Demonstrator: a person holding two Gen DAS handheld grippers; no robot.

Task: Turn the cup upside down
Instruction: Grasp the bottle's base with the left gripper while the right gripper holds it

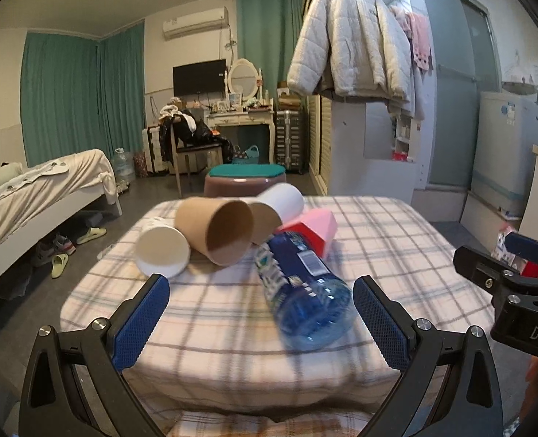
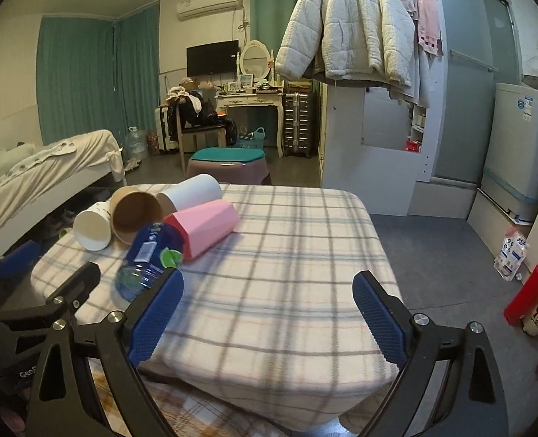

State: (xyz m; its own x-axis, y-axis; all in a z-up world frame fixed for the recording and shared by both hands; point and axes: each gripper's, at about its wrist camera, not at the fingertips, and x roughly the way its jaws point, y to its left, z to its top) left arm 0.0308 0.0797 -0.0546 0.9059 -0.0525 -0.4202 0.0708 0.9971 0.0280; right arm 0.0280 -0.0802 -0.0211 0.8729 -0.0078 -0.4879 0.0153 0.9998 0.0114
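Note:
Several cups lie on their sides on a plaid-covered table (image 1: pixel 378 240) (image 2: pixel 305 240). A brown paper cup (image 1: pixel 216 231) (image 2: pixel 134 216) shows its open mouth. A white cup (image 1: pixel 163 251) (image 2: pixel 92 229) lies to its left and a white cup with brown inside (image 1: pixel 280 205) (image 2: pixel 192 195) behind it. A pink cup with a red rim (image 1: pixel 314 231) (image 2: pixel 205 227) rests against a blue plastic bottle (image 1: pixel 305 291) (image 2: pixel 145 264). My left gripper (image 1: pixel 260 322) is open near the table's front, the bottle's base between its fingers. My right gripper (image 2: pixel 267 322) is open over bare cloth, right of the pile.
A purple stool with a teal cushion (image 1: pixel 245 180) stands beyond the table. A bed (image 1: pixel 39 189) is on the left, a white cabinet with a hanging jacket (image 1: pixel 353 47) on the right. A red bottle (image 2: pixel 529 293) and bags sit on the floor at right.

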